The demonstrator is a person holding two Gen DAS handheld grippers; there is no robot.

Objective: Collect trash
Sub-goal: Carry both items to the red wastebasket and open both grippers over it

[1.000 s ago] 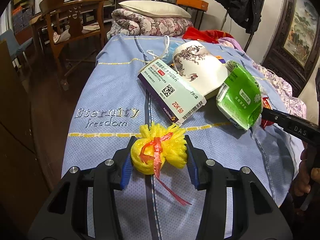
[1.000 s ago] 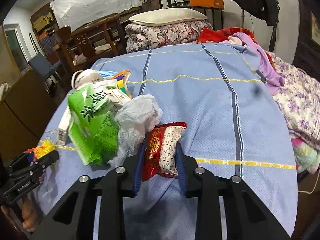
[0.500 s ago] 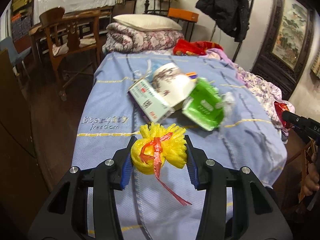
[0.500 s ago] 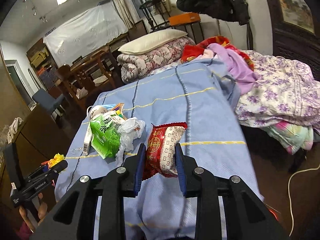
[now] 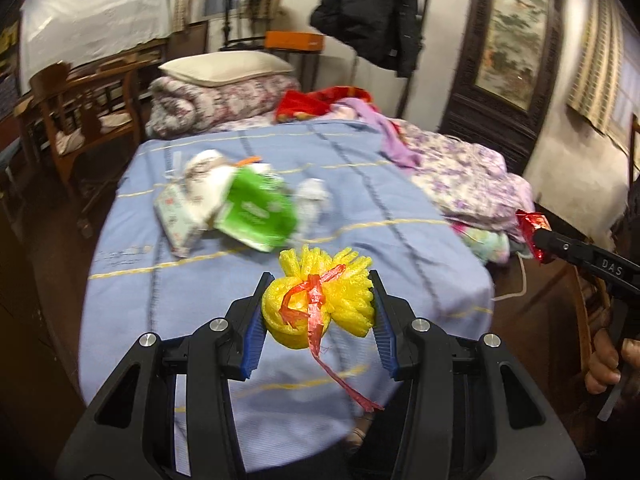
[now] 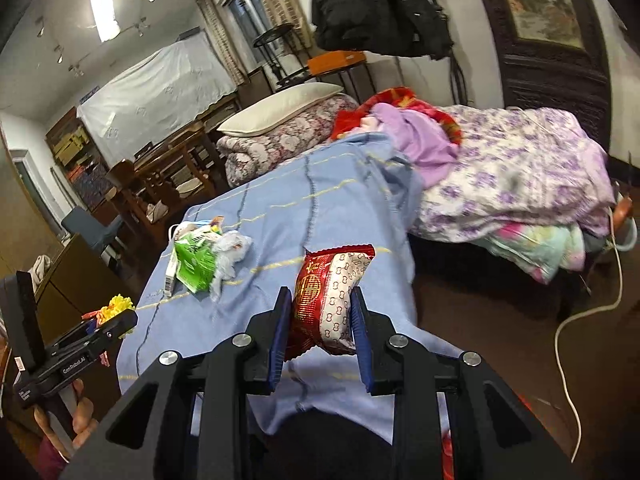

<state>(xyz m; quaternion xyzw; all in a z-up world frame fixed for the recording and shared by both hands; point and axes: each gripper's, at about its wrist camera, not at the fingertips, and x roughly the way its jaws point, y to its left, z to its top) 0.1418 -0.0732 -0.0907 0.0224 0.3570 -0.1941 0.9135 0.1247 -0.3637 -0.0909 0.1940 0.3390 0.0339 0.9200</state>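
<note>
Left wrist view first: our left gripper has its 2 blue pads squeezed onto a yellow foam net ball tied with a red plastic strip, jaws only partway closed because the ball fills the gap, and the strip's loose tail dangles below and a bit right of the fingertips. Ball and gripper are up in the air, with the blue bedspread underneath and ahead of us. Further ahead and slightly left of those fingers sits the remaining pile on the bedspread: a green packet, a white printed box, a crumpled clear plastic bag just right of the packet, all a bit blurry. Off to the far right we can see our right gripper poking in with something red and shiny at its tip, and the hand on its handle below. Right wrist view: the right gripper is clamped on a red and white snack bag, standing upright between the pads, jaws narrow, also held clear of the bedspread. The same pile is ahead and to the left of these fingers, well apart from them. At far left, the left gripper shows up with the yellow ball at its tip. To the right of the fingers, a purple floral quilt is heaped on the bed.
</note>
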